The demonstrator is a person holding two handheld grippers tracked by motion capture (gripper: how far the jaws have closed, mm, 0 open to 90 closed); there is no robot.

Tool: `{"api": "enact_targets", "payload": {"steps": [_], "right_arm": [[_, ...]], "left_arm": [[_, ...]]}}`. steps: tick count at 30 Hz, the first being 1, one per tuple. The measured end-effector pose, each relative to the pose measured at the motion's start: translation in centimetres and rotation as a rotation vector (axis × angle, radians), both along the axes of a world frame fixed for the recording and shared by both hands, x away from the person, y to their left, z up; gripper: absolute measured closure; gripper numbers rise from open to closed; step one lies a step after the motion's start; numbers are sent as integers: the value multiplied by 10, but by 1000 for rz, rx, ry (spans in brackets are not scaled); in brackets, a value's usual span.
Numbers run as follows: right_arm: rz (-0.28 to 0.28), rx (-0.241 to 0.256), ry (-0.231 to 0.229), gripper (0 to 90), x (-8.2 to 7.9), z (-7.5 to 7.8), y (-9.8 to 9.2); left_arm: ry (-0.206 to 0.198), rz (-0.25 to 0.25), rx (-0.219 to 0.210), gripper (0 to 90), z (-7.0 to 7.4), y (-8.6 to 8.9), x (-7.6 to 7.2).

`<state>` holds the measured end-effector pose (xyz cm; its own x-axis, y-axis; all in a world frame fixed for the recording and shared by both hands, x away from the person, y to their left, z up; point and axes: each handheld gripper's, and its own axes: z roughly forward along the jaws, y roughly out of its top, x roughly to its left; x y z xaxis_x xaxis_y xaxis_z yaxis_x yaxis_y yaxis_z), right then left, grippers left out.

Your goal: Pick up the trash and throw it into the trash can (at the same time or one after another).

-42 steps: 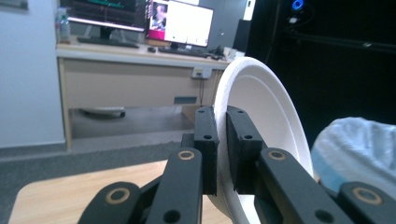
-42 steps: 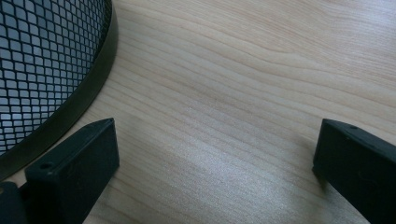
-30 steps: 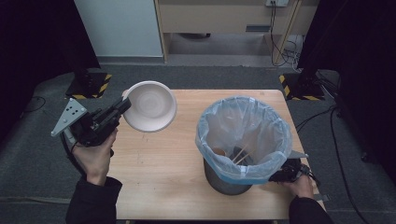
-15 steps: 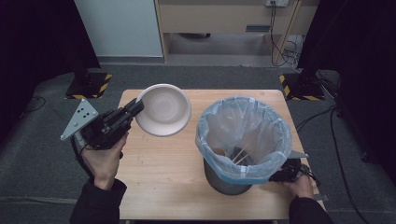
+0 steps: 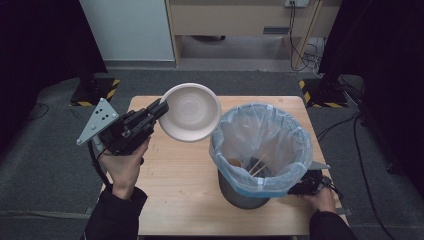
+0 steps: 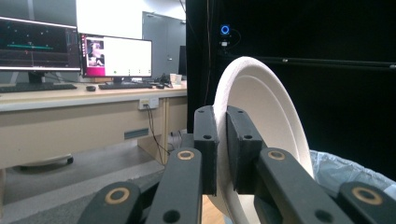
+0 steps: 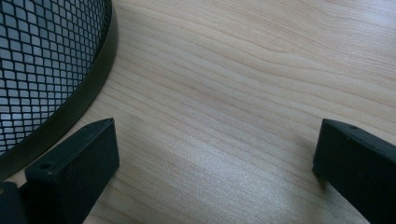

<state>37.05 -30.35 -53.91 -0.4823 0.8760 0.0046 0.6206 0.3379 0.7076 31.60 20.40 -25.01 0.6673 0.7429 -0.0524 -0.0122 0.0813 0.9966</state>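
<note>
While the wooden worktop (image 5: 180, 175) spans the middle of the high view, a black mesh bin (image 5: 245, 192) lined with a pale blue bag (image 5: 262, 142) stands at its lower right; thin sticks (image 5: 258, 164) lie inside. Tilted in the air at upper centre, just beside the bag's rim, is a white bowl (image 5: 190, 112). At centre left, the left gripper (image 5: 159, 107) is clamped on that bowl's rim, both jaws pressing the edge in the left gripper view. At lower right, the right gripper (image 7: 215, 163) rests on the wood beside the bin's base, its jaws spread wide and holding nothing.
</note>
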Motion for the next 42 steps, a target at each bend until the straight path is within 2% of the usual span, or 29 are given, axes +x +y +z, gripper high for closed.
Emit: {"api": "enact_targets", "payload": {"steps": [5, 22, 42], "right_arm": [[0, 0, 0, 4, 0, 0, 0], [0, 0, 0, 4, 0, 0, 0], [0, 0, 0, 3, 0, 0, 0]], "left_arm": [[-3, -6, -10, 830, 2, -6, 2], [1, -80, -10, 830, 1, -46, 10], [35, -147, 50, 829, -9, -83, 18]]}}
